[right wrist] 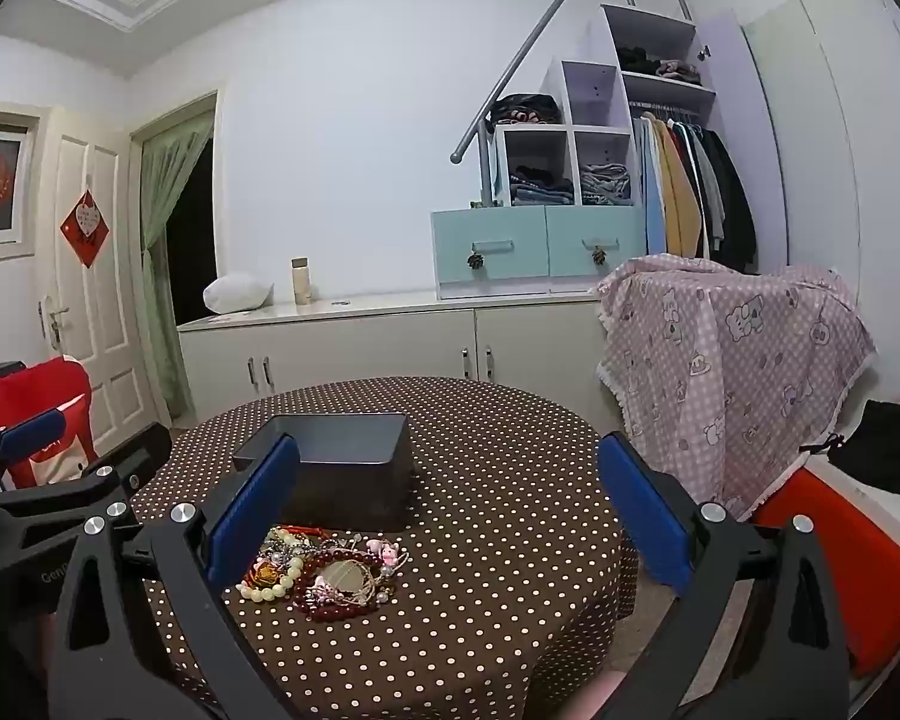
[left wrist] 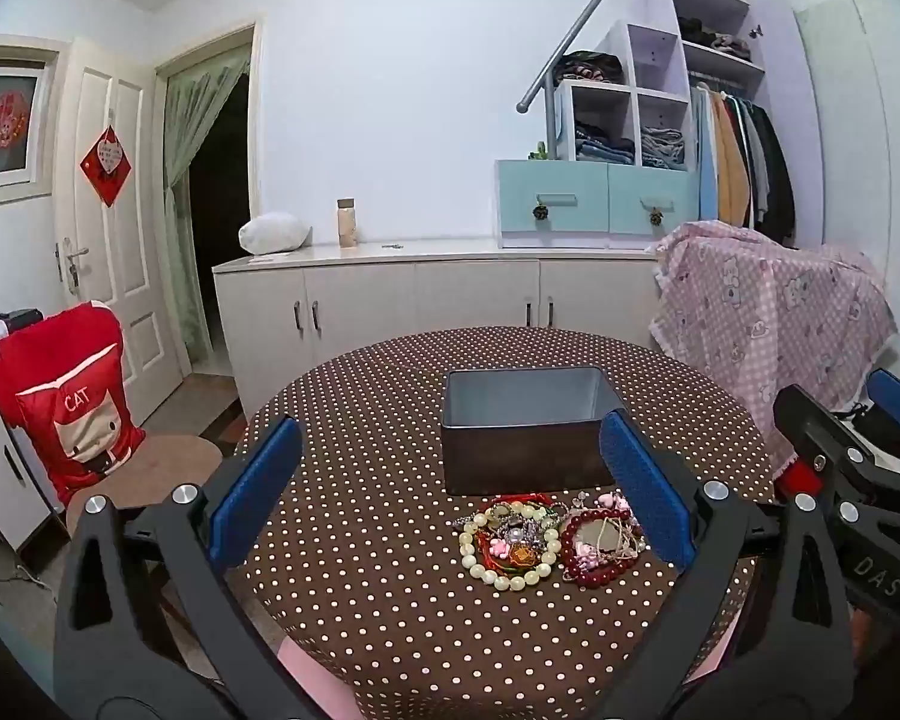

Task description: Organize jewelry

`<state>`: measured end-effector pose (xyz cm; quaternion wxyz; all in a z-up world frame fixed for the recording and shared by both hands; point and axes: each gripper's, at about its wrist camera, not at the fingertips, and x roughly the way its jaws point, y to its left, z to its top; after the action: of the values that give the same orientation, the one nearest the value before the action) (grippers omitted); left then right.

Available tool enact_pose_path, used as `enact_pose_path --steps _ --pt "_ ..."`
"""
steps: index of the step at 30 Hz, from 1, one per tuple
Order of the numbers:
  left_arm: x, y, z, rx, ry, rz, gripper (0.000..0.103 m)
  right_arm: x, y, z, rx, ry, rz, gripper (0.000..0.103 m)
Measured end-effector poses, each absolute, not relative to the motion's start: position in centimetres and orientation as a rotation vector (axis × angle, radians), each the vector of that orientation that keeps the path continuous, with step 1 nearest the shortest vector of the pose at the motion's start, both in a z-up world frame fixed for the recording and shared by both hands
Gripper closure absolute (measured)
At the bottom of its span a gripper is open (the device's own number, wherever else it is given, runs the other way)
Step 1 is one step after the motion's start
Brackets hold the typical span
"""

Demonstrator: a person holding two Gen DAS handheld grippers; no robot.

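Note:
A heap of jewelry (left wrist: 543, 540) lies on the round table with a brown polka-dot cloth (left wrist: 360, 420): a pale bead bracelet (left wrist: 498, 570), a dark red bead bracelet (left wrist: 594, 570), pink charms and chains. Just behind it stands an empty dark metal box (left wrist: 525, 429). My left gripper (left wrist: 444, 486) hovers open above the near table, with the heap low between its blue pads and nearer the right one. In the right wrist view my right gripper (right wrist: 447, 507) is open too, with the jewelry heap (right wrist: 324, 570) and the box (right wrist: 345, 468) by its left pad. Nothing is held.
A chair with a red cover (left wrist: 60, 396) stands left of the table. A pink patterned cloth (left wrist: 768, 312) drapes something at the right. White cabinets (left wrist: 420, 300) run along the far wall under blue drawers (left wrist: 594, 204) and shelves of clothes. A red object (right wrist: 840, 570) sits at the lower right.

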<state>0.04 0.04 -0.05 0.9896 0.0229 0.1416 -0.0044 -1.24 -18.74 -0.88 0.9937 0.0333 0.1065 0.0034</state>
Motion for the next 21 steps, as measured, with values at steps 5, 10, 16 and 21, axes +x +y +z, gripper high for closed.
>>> enact_pose_path --steps 5,10,16,21 --pt "0.02 0.17 -0.36 0.046 0.291 -0.011 0.006 -1.24 -18.57 -0.99 0.06 0.219 0.001 0.008" --pt "0.27 0.39 -0.66 0.047 0.295 -0.012 0.006 -1.24 -18.58 -0.96 0.062 0.223 -0.002 0.008" --pt "0.03 0.29 -0.97 0.052 0.294 -0.011 0.006 -1.15 -18.64 -0.95 0.063 0.224 -0.003 0.008" --pt "0.22 -0.42 -0.92 0.068 0.312 -0.011 0.006 -1.32 -18.87 -1.23 0.065 0.231 0.0 0.008"
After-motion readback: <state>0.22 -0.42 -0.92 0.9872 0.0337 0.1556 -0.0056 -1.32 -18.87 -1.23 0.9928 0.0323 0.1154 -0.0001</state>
